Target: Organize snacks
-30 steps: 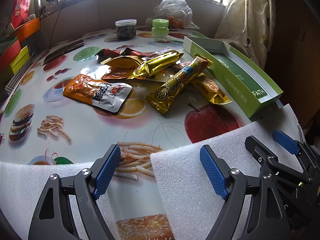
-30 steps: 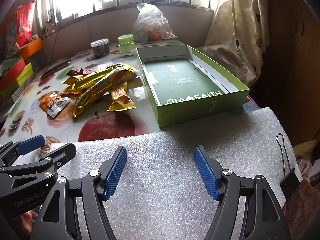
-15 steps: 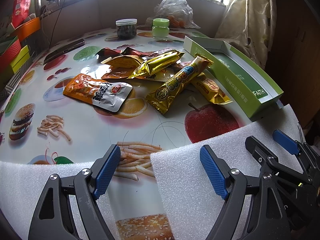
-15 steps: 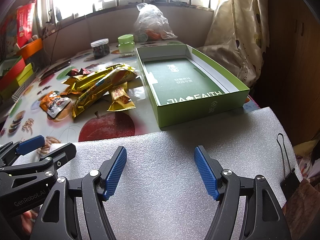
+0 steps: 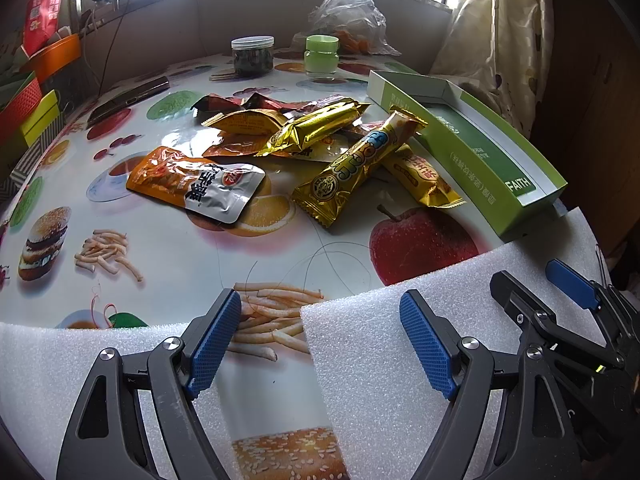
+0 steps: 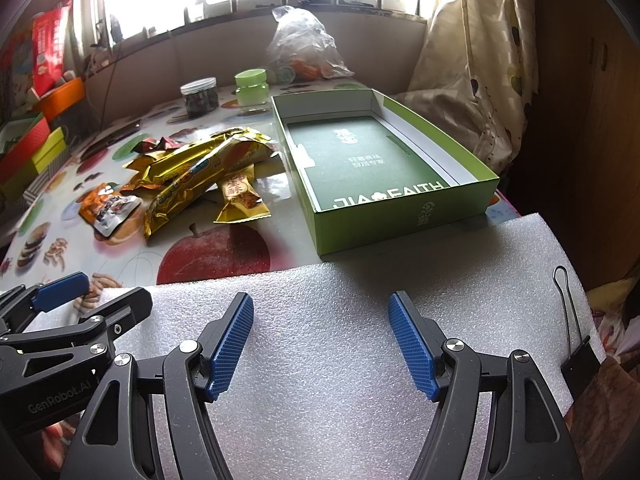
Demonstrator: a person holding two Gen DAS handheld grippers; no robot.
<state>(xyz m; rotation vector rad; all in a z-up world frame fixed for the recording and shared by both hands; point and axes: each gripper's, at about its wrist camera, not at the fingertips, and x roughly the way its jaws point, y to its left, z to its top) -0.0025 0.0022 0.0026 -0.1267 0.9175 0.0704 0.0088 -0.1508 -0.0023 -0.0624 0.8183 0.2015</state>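
Both my left gripper point(image 5: 320, 344) and right gripper point(image 6: 320, 346) gape empty; the snack pile point(image 5: 320, 148) lies well ahead on the bench point(image 5: 180, 248).

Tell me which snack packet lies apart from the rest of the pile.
The orange and silver packet. It lies flat on the table by itself, left of the heap, while the gold bars and other wrappers overlap one another.
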